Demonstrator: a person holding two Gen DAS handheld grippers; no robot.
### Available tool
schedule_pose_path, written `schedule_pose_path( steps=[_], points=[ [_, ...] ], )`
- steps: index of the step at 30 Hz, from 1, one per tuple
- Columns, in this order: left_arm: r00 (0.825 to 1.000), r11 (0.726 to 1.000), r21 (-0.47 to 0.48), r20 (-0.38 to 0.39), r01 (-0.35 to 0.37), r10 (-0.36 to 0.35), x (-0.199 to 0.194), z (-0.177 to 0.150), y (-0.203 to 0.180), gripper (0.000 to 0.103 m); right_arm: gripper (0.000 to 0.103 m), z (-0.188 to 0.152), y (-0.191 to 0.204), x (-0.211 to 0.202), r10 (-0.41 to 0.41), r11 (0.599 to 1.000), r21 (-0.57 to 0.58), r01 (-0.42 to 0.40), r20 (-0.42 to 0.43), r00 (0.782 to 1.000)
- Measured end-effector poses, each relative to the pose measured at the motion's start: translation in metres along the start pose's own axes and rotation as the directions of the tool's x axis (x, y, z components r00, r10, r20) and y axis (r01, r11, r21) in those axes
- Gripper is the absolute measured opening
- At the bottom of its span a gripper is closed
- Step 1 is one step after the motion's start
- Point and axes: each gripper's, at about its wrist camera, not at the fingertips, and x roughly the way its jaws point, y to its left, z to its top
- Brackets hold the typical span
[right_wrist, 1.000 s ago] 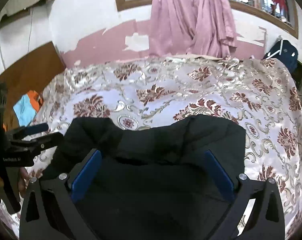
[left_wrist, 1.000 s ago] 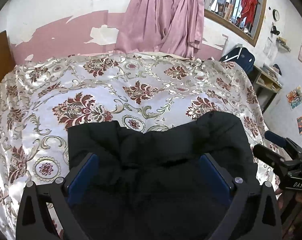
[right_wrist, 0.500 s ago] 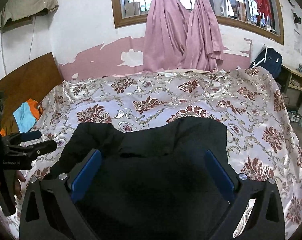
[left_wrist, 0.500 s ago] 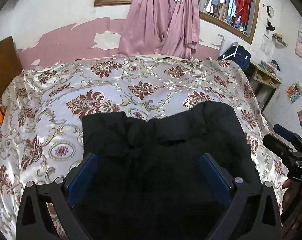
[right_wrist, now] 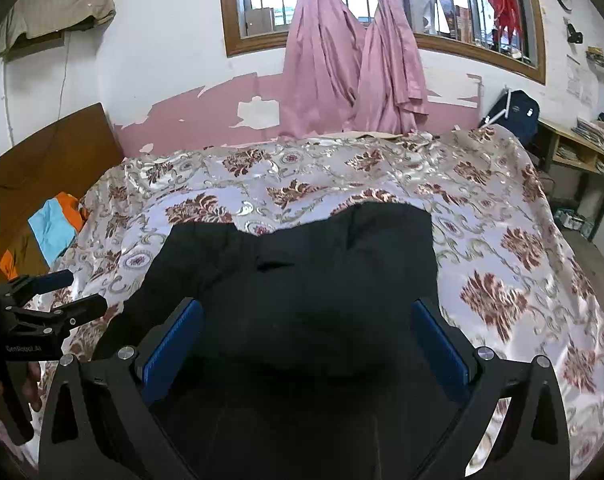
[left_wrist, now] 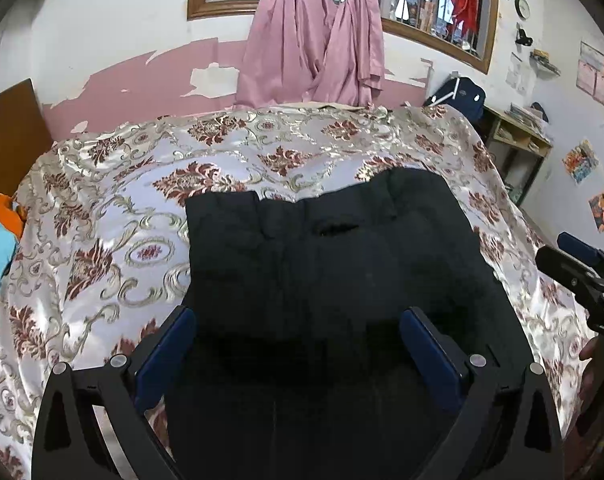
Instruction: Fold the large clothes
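Trousers, or some similar dark garment (left_wrist: 322, 264), lie flat across the lower centre of both wrist views, spread on a floral satin bedspread (left_wrist: 101, 248) that covers the bed. What looks like a waistband edge runs across the middle of the frame, dipping in the centre, with a small slit-like opening just below it; the fabric is too dark to read seams or leg divisions with certainty.

Left gripper (left_wrist: 297, 344) has its blue-padded fingers wide apart above the cloth, clamping nothing. Right gripper (right_wrist: 308, 334) is likewise spread, with the garment filling the gap between its fingers but not pinched. Each gripper shows at the edge of the other's view, at the far right and far left, beside the garment's sides.

Judging from how things lie, the garment appears laid out and roughly smoothed, though wrinkles remain near the upper edge. Whether it has been doubled over once is hard to tell; it looks compact and blocky, so a fold may be in. Further folds and a final tidy probably remain. Pink curtains (right_wrist: 354, 64) hang at the window in the upper centre.
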Motion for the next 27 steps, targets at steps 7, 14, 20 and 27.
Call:
schedule_pose_path(
  steps=[7,14,20,27],
  points=[
    [1.0,1.0,-0.027,-0.011,-0.009,0.009,-0.028,-0.029,-0.002,0.103,0.101,-0.028,0.001,-0.035,-0.008,1.0,0.003,0.008,-0.012,1.0],
    [0.999,0.999,0.03,-0.022,-0.038,0.039,-0.047,-0.069,-0.015,0.103,0.101,-0.057,0.003,-0.056,0.015,0.999,-0.051,-0.016,-0.032,0.999],
    [0.994,0.995,0.1,-0.114,0.007,0.005,-0.047,-0.115,-0.022,0.103,0.101,-0.095,0.0,-0.064,-0.012,0.993,-0.12,-0.002,-0.111,0.994],
    [0.978,0.993,0.12,-0.209,0.022,0.003,-0.044,-0.161,-0.029,0.103,0.101,-0.146,-0.002,-0.069,-0.056,0.987,-0.16,0.019,-0.228,0.972]
  ],
)
